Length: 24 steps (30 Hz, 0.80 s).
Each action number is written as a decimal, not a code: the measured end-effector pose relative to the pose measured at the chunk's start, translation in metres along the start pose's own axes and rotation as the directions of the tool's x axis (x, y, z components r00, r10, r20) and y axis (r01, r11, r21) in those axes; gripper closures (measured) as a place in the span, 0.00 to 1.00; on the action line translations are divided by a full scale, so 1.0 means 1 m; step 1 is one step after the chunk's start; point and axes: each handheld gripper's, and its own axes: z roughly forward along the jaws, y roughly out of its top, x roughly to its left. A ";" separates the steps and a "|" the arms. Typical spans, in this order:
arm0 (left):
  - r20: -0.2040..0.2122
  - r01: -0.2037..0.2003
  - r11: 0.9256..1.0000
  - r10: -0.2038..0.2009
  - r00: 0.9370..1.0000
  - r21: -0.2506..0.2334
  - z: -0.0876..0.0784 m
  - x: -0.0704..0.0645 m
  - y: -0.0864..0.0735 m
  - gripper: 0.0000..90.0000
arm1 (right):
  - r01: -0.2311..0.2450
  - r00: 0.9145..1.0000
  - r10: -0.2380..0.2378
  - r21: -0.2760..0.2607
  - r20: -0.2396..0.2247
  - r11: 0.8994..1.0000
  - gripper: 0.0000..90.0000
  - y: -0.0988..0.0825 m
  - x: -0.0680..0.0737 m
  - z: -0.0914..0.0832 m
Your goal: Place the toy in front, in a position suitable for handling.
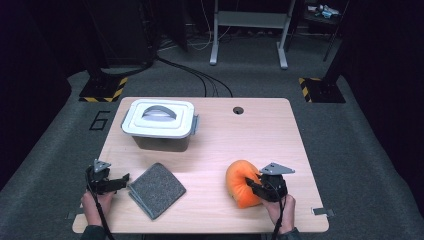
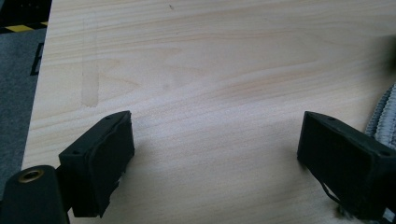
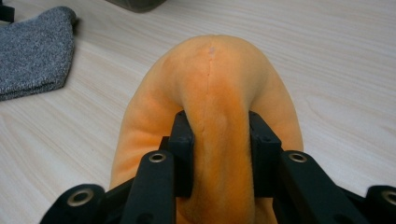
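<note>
A soft orange plush cushion (image 1: 239, 181) lies on the wooden table (image 1: 260, 135) at the front right. My right gripper (image 1: 252, 184) is shut on it: in the right gripper view both pads press deep into the orange plush (image 3: 217, 84), which bulges up between them. At the front left my left gripper (image 1: 121, 179) stands open just above the bare wood, nothing between its jaws. A folded grey cloth (image 1: 157, 189) lies just to its right, and its edge (image 2: 385, 114) shows beside the far jaw in the left gripper view.
A grey box with a white clip-on lid and handle (image 1: 159, 120) stands at the back left of the table. A round cable hole (image 1: 238, 110) sits near the back edge. The grey cloth (image 3: 35, 51) lies left of the plush.
</note>
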 end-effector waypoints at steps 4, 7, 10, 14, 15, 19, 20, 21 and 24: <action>0.000 0.000 1.000 0.000 1.000 0.000 0.000 0.000 0.000 0.12 | 0.003 1.000 -0.003 -0.012 -0.003 1.000 0.76 0.006 0.000 0.001; 0.000 0.001 1.000 -0.001 1.000 0.000 0.000 0.000 0.000 0.12 | 0.015 1.000 -0.015 -0.021 -0.001 1.000 0.76 0.016 -0.001 0.005; 0.000 0.001 1.000 -0.001 1.000 0.000 0.000 0.000 0.000 0.12 | 0.028 1.000 -0.028 -0.024 0.000 0.999 0.75 0.024 -0.003 0.011; 0.000 0.001 1.000 -0.001 1.000 0.000 0.000 0.000 0.000 0.12 | 0.029 1.000 -0.029 -0.026 -0.005 0.999 0.75 0.033 -0.005 0.018; 0.000 0.002 1.000 -0.002 1.000 0.000 0.000 0.000 0.000 0.12 | 0.036 0.999 -0.037 -0.026 -0.007 0.999 0.75 0.037 -0.006 0.021; 0.000 0.002 1.000 -0.002 1.000 0.000 0.000 0.000 0.000 0.12 | 0.041 0.999 -0.041 -0.021 -0.012 0.999 0.75 0.047 -0.006 0.030; 0.000 0.001 1.000 -0.001 1.000 -0.001 0.000 0.000 0.000 0.12 | 0.044 0.999 -0.044 -0.018 -0.013 0.999 0.75 0.049 -0.006 0.033; 0.000 0.001 1.000 -0.001 1.000 0.000 0.000 0.000 0.000 0.12 | 0.045 0.999 -0.045 -0.019 -0.016 0.999 0.75 0.052 -0.006 0.036; 0.000 0.003 1.000 -0.003 1.000 0.000 0.000 0.000 0.000 0.12 | 0.049 0.999 -0.049 -0.019 -0.020 0.999 0.75 0.059 -0.006 0.043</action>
